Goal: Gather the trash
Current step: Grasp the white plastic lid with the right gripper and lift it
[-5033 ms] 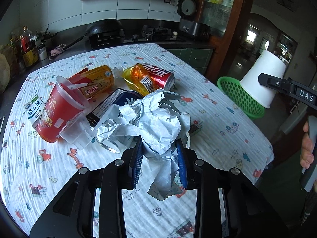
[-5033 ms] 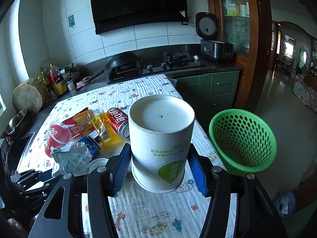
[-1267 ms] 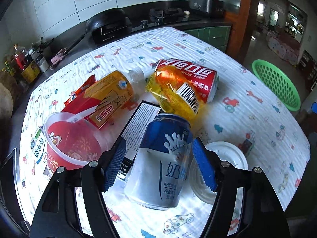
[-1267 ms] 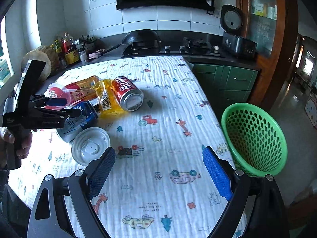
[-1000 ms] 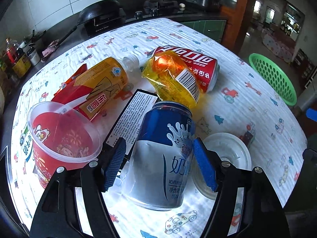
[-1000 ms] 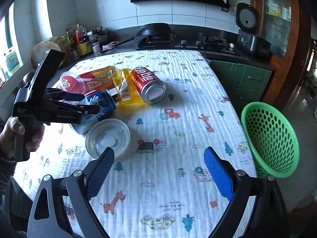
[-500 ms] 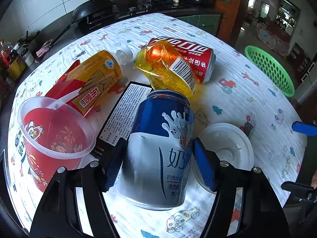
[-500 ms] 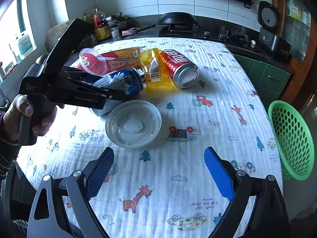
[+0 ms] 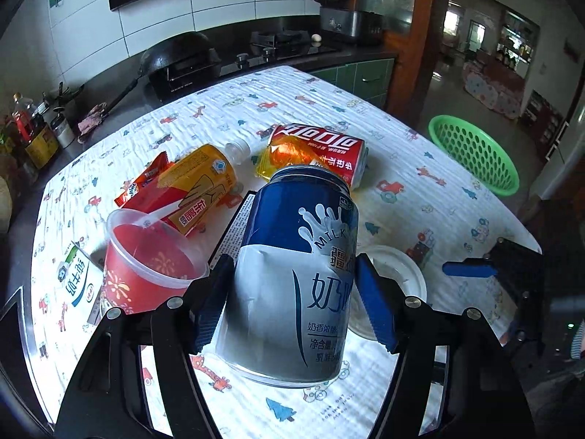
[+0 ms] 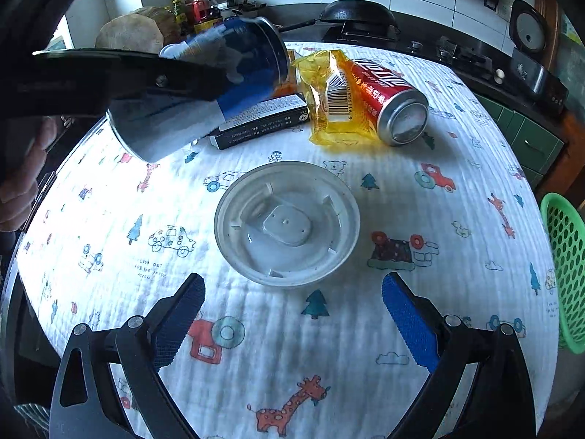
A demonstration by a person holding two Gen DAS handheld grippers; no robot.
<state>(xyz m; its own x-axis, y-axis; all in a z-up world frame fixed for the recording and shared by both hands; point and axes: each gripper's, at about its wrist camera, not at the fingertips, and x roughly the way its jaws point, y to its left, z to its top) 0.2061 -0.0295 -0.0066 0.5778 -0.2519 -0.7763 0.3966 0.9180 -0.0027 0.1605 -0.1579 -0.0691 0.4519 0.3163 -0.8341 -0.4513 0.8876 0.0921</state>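
My left gripper (image 9: 292, 307) is shut on a blue and white milk can (image 9: 296, 267) and holds it lifted off the table; the can also shows in the right wrist view (image 10: 204, 84). My right gripper (image 10: 292, 318) is open and empty, just short of a round white plastic lid (image 10: 287, 223) lying on the cloth. A red cola can (image 10: 387, 98) and a yellow wrapper (image 10: 332, 98) lie beyond the lid. The green basket (image 9: 475, 153) stands off the table's right side.
A red plastic cup (image 9: 150, 263), an orange bottle (image 9: 204, 179), a red wrapper (image 9: 142, 186), a milk carton (image 9: 78, 281) and a black box (image 10: 263, 120) lie on the cloth. The stove and a wok (image 9: 179, 55) are behind the table.
My left gripper has closed on the milk can and raised it off the table. My right gripper has come down close to the white lid, still open.
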